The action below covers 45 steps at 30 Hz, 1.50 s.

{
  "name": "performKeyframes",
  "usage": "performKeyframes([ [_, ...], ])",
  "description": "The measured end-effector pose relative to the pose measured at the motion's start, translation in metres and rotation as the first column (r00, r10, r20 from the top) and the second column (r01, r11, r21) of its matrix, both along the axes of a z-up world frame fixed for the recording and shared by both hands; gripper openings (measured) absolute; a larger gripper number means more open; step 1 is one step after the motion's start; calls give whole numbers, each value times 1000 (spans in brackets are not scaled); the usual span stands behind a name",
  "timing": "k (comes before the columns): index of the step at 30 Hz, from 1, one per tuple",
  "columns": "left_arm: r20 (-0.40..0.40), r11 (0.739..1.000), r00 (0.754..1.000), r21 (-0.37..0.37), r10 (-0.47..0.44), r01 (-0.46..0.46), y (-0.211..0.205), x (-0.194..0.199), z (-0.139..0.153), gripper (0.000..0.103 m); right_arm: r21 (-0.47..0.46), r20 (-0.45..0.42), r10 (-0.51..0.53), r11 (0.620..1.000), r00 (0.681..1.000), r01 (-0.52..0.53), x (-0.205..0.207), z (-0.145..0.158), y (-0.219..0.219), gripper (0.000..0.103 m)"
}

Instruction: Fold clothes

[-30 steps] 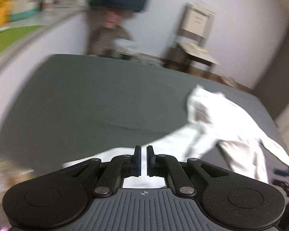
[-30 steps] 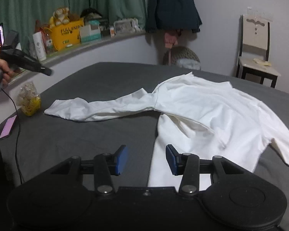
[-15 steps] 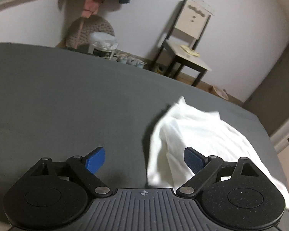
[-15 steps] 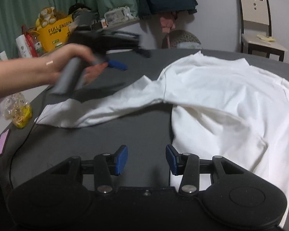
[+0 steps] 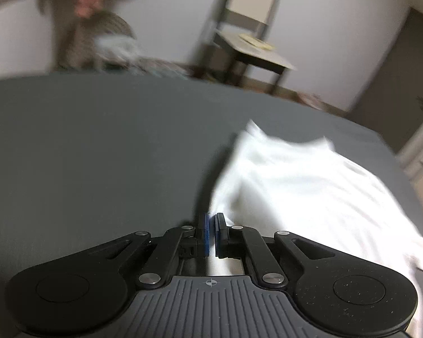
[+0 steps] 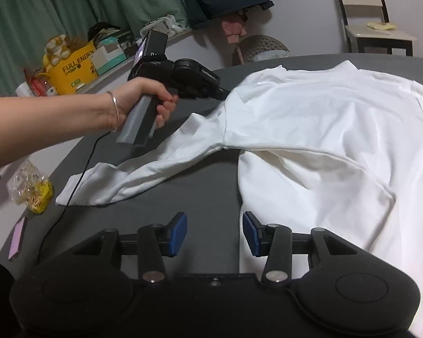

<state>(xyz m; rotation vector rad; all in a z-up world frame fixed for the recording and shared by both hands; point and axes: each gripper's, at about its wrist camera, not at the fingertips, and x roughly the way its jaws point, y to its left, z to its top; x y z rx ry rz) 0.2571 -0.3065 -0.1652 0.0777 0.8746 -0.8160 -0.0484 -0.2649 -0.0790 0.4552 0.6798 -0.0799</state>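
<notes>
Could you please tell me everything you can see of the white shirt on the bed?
The white shirt is a long-sleeved top of thin, soft-looking fabric, spread loosely and wrinkled on the dark grey bed. One sleeve stretches out flat to the side, its cuff near a black cable. The body is bunched, with a fold across the middle. The left gripper is shut at the shirt's edge near the shoulder. The right gripper hangs open at the lower edge.

Your left view motion-blurred, white shirt (image 5: 310, 186) smeared and cut off at right, whether your left gripper (image 5: 211, 235) pinches fabric unclear, chair (image 6: 366, 8) top cropped.
</notes>
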Motion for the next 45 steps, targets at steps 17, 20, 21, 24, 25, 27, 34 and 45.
performKeyframes([
  [17, 64, 946, 992, 299, 106, -120, -23, 50, 14, 6, -472, -91, -246, 864, 965, 176, -24, 11, -1, 74],
  [20, 50, 959, 994, 263, 97, -107, 22, 33, 25, 6, -385, -158, -257, 905, 953, 180, -29, 10, -12, 67],
  [21, 44, 968, 995, 228, 93, -100, 38, 20, 29, 6, -341, -158, -252, 921, 955, 186, -31, 13, -13, 67],
  [24, 27, 990, 997, 118, 78, -81, 85, -20, 42, 6, -295, -161, -266, 932, 950, 211, -30, 16, -9, 66],
  [25, 21, 994, 997, 81, 73, -74, 100, -34, 46, 6, -322, -170, -285, 921, 943, 220, -28, 14, -5, 66],
  [27, 38, 998, 999, 41, 37, -39, 115, -78, 54, 7, -385, -189, -314, 895, 930, 224, -23, 8, 5, 65],
  [34, 225, 989, 971, 139, -84, 54, 116, -191, 38, 7, -581, -210, -251, 809, 945, 86, -34, 5, 79, 62],
  [45, 635, 838, 668, 545, -388, -31, 77, -274, -13, 85, -618, -253, -153, 785, 955, -38, -39, -5, 118, 57],
])
